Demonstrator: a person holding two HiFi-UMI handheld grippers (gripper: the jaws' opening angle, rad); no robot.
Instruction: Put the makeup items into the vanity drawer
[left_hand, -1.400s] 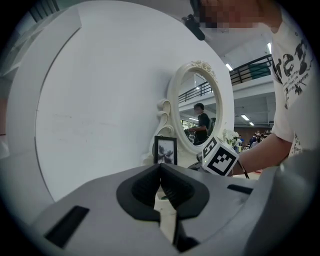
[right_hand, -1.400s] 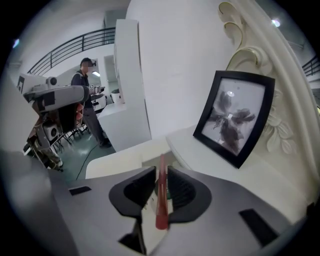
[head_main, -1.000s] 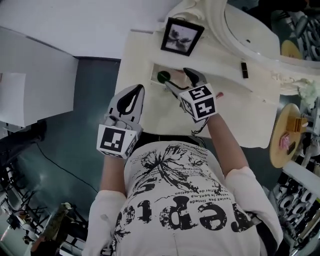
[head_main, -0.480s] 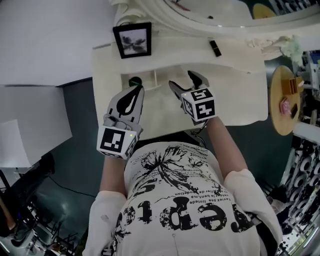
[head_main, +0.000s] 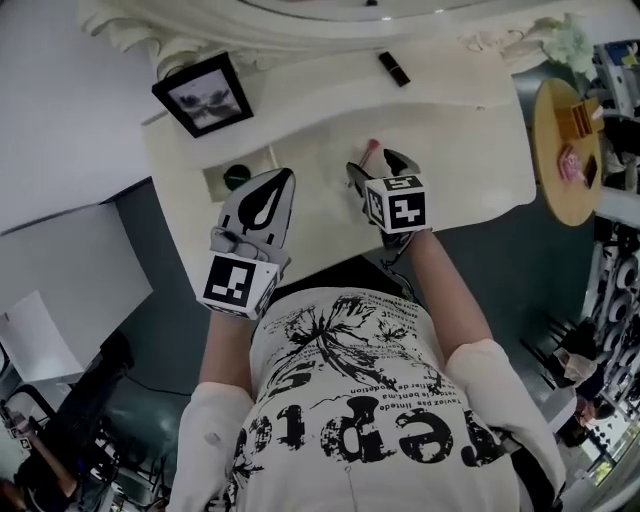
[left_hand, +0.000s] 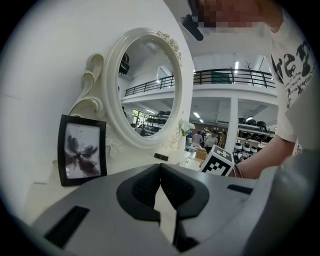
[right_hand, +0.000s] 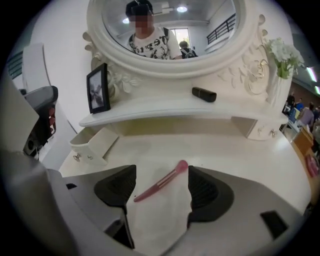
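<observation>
A pink makeup brush (right_hand: 160, 181) lies flat on the cream vanity top (right_hand: 235, 150). My right gripper (right_hand: 160, 175) stands open over it, a jaw on each side and neither pad touching. From above, the brush's head (head_main: 372, 148) shows between the right gripper's (head_main: 377, 165) tips. The small drawer (right_hand: 92, 145) is pulled out at the left, with a dark green item (head_main: 237, 177) inside it. A black lipstick (right_hand: 204, 94) rests on the shelf under the mirror. My left gripper (head_main: 280, 180) hovers shut and empty beside the drawer (head_main: 215, 185).
A framed picture (head_main: 200, 95) leans on the shelf's left end, next to the oval mirror (right_hand: 170, 25). White flowers (right_hand: 282, 60) stand at the right. A round wooden side table (head_main: 565, 110) with small items sits past the vanity's right edge.
My right gripper has moved from the open drawer rightward, so the pink brush is now between its jaws. The head view has swung. The left gripper has hardly moved.
</observation>
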